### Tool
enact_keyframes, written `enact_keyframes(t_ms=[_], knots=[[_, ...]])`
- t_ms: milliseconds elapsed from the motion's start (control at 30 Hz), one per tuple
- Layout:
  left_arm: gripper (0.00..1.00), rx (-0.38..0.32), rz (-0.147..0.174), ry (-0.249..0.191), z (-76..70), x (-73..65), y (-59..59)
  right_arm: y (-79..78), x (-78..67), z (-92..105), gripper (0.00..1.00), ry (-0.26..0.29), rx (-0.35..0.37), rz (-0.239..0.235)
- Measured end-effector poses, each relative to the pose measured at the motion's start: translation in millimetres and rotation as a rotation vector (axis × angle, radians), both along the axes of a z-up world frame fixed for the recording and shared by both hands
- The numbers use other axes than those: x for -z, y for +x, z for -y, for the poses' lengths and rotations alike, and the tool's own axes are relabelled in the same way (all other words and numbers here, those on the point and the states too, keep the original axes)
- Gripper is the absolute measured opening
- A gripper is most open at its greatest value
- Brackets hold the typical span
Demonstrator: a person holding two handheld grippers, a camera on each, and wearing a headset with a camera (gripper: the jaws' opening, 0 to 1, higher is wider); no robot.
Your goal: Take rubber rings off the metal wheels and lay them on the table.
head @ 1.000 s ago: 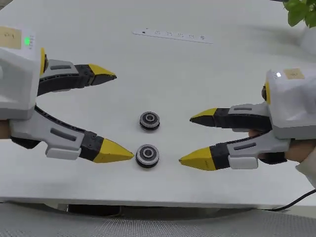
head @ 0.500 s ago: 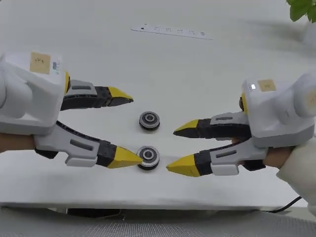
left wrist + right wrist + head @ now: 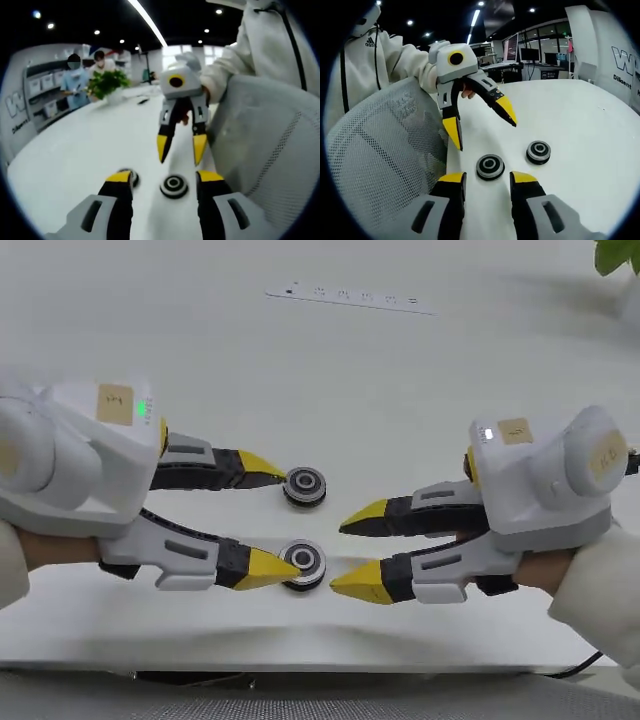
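Near wheel (image 3: 302,562): close to the front edge of the table (image 3: 420,400), lying flat. Its dark rubber ring seems to be seated on the metal hub, though at this size I can't be sure.
Far wheel (image 3: 304,485): at 12 o'clock from the near one, a little apart, also flat and dark-rimmed.
My left gripper (image 3: 290,520): comes in from 9 o'clock with its jaws spread wide and gripping nothing. One tip is just beside the far wheel. In the left gripper view the near wheel sits in the gap, closer to one jaw.
My right gripper (image 3: 338,556): comes in from 3 o'clock with its jaws apart and nothing held. The tips are just beside the near wheel, which in the right gripper view lies just ahead of the gap.
Power strip (image 3: 350,300): at 12 o'clock, well beyond both wheels.
Plant (image 3: 620,255): around 1 o'clock, at the far corner.
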State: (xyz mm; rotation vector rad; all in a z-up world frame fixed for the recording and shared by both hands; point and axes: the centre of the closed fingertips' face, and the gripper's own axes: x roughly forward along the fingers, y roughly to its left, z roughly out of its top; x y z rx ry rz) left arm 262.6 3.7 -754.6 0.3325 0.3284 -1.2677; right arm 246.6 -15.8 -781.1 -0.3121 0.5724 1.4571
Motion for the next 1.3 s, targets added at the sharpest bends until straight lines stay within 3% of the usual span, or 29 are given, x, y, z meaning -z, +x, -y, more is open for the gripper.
enact_keyframes(t_ms=[133, 533, 1300], knots=[[0.44, 0.011, 0.008, 0.007, 2.3, 4.9, -1.2, 1.0, 4.7, -0.4, 0.28, -0.004, -0.005, 0.006], [0.32, 0.014, -0.031, 0.025, 7.8, 25.3, -3.3, 5.7, 19.8, -2.8, 0.23, -0.021, -0.002, 0.003], [0.15, 0.036, -0.051, 0.029, 11.6, 35.0, -9.8, 5.7, 25.6, -6.1, 0.13, -0.019, -0.013, 0.024]])
